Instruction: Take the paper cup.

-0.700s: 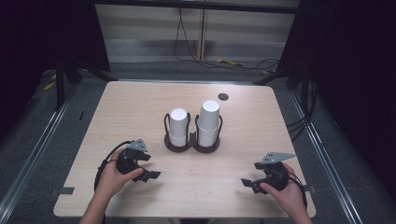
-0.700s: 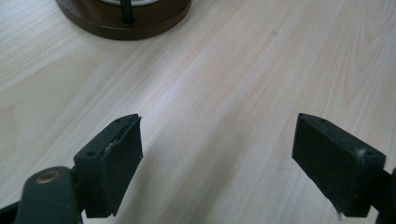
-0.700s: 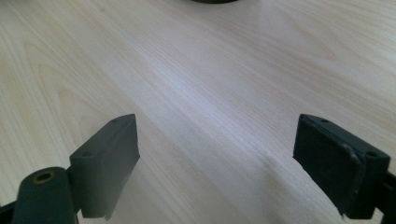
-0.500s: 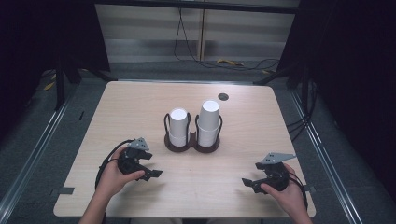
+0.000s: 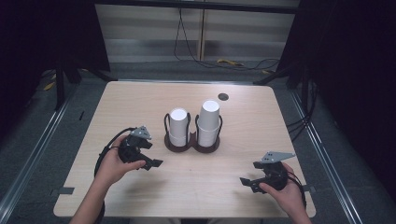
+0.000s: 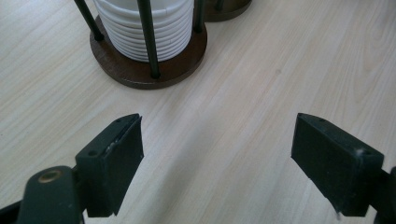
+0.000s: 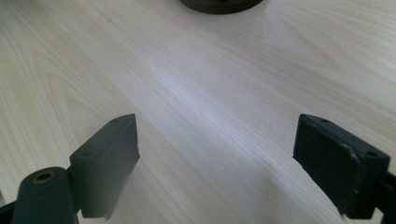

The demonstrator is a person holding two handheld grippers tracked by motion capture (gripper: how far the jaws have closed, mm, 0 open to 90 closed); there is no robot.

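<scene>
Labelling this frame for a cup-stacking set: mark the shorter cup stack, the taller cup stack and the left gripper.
shorter cup stack [image 5: 178, 122], high view, on its white side wall.
taller cup stack [image 5: 208, 120], high view, on its white side wall.
left gripper [image 5: 152, 155], high view, between its open jaw tips.

Matt pale-wood table [image 5: 140, 102], ribbed paper cups [image 5: 179, 127]

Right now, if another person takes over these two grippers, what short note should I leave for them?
Left gripper: open, holds nothing, close to the left stack of white cups and aimed at it.
Right gripper: open, holds nothing, near the table's front right, apart from the holder.
Both cup stacks stand upright in the dark double holder at the table's middle; the right stack is taller.
Done: nothing gripped, no cup taken out.
Left: probably reach in with the left gripper and take a cup from the left stack.
</scene>
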